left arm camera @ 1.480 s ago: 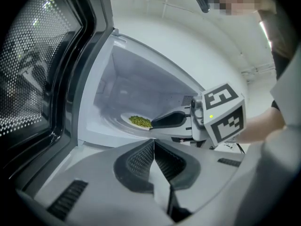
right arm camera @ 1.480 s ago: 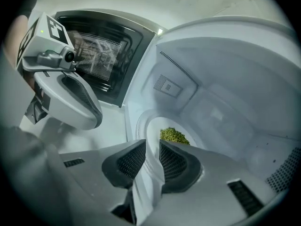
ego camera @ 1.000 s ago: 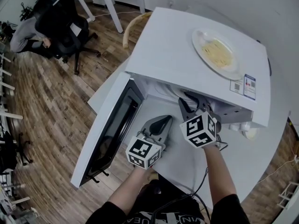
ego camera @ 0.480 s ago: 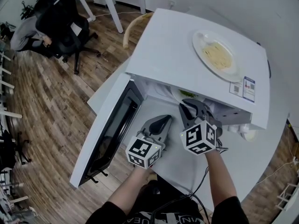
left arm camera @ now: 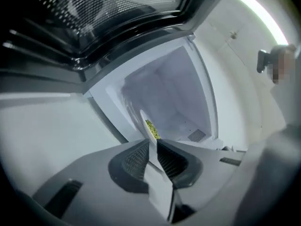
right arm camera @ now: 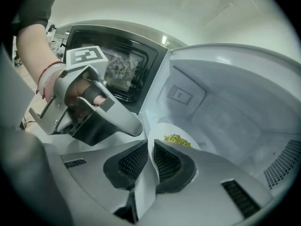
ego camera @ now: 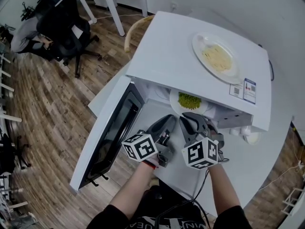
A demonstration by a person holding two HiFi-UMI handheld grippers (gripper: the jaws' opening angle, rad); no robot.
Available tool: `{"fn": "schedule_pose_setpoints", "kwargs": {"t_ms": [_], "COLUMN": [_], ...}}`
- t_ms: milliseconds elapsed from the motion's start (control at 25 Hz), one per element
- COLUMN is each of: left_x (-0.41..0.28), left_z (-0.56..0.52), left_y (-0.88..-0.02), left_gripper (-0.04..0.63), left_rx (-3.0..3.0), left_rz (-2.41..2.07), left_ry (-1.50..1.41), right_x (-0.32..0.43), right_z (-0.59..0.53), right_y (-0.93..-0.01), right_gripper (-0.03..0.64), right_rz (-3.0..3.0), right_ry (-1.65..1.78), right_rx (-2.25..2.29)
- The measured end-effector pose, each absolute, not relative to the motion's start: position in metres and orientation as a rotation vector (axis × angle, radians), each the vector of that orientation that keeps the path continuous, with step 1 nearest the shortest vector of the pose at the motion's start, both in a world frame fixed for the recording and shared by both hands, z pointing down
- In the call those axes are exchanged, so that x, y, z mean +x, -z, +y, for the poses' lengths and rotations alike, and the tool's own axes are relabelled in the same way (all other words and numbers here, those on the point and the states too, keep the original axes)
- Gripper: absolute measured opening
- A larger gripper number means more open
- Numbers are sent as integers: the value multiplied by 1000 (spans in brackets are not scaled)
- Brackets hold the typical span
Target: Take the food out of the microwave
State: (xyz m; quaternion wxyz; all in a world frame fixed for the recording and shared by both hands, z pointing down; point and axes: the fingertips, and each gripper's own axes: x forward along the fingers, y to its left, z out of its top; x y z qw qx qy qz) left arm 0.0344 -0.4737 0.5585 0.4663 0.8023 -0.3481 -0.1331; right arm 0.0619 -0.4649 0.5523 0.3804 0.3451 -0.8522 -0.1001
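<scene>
A white plate with green food (ego camera: 189, 101) sticks halfway out of the open white microwave (ego camera: 167, 51). My right gripper (ego camera: 187, 120) is shut on the plate's near rim; its jaws have just been closing, and the rim (right arm camera: 162, 132) runs between them. The left gripper (ego camera: 167, 119) sits just left of it, shut and empty. Its tip is close to the plate's left edge; I cannot tell if it touches. In the left gripper view the plate (left arm camera: 149, 126) shows edge-on just beyond the gripper (left arm camera: 153, 142). The right gripper view shows the left gripper (right arm camera: 134, 125) beside the right gripper (right arm camera: 150, 147).
A second plate with noodles (ego camera: 217, 58) lies on top of the microwave. The microwave door (ego camera: 112, 137) hangs open to the left. The microwave stands on a white table (ego camera: 267, 151). A person sits on an office chair (ego camera: 62, 18) on the wooden floor at far left.
The plate of green food has come forward out of the cavity with the right gripper drawing back toward me. The left gripper has rolled, its marker cube swinging left.
</scene>
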Motion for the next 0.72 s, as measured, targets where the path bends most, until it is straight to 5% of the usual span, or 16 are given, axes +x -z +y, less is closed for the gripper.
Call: {"fn": "schedule_pose_setpoints", "kwargs": {"t_ms": [120, 720], "left_x": [42, 63], "left_z": [-472, -468], "left_y": [-557, -559], "left_gripper": [124, 81], "left_rx": [1887, 1623], "left_rz": [-759, -574], "left_ry": [416, 617], "right_x": [62, 61], "right_z": [-457, -429], "right_y": [-551, -548], "right_gripper": [58, 58], "right_rz": [-2193, -2254], "right_ry": [264, 292], "right_rx": [871, 813]}}
